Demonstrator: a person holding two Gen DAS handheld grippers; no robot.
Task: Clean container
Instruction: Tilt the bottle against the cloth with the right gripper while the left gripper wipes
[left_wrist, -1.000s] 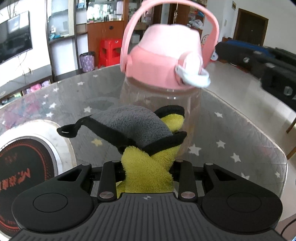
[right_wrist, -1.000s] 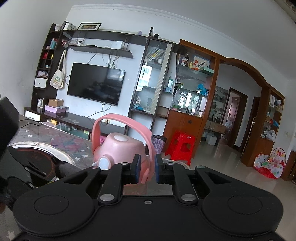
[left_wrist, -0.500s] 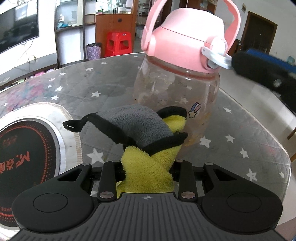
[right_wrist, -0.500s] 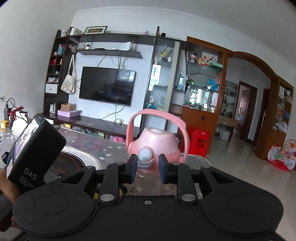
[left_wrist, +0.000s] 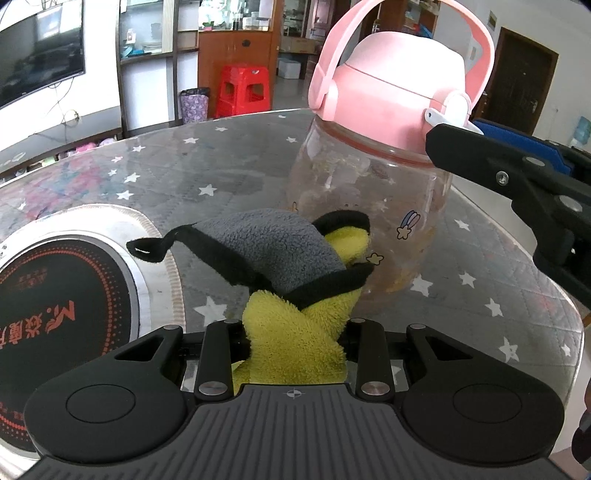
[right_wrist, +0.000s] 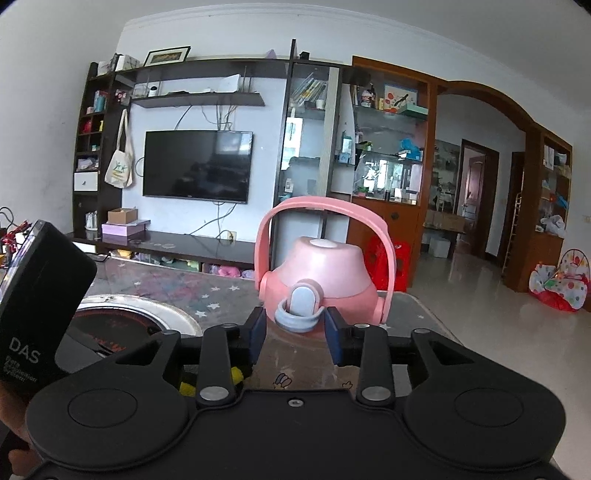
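A clear bottle (left_wrist: 369, 221) with a pink lid (left_wrist: 391, 96), a pink carry handle (right_wrist: 325, 206) and a pale spout cap (right_wrist: 301, 306) stands upright on the star-patterned table (left_wrist: 184, 177). My left gripper (left_wrist: 291, 325) is shut on a yellow and grey cloth (left_wrist: 280, 258), whose far end touches the bottle's lower side. My right gripper (right_wrist: 295, 334) reaches in level at lid height. Its jaws are opening, and the blue pads (right_wrist: 256, 336) flank the spout cap with small gaps. One dark finger of the right gripper (left_wrist: 480, 158) shows just under the spout.
A round inset cooktop (left_wrist: 55, 295) with red print lies in the table at the left. The table's curved edge (left_wrist: 576, 332) runs close on the right. A hand holds the left gripper's black body (right_wrist: 40, 314) at the left of the right wrist view.
The right jaws, narrow around the pink handle, widened and now flank the spout cap. In the left view the bottle went from tilted and close to upright on the table.
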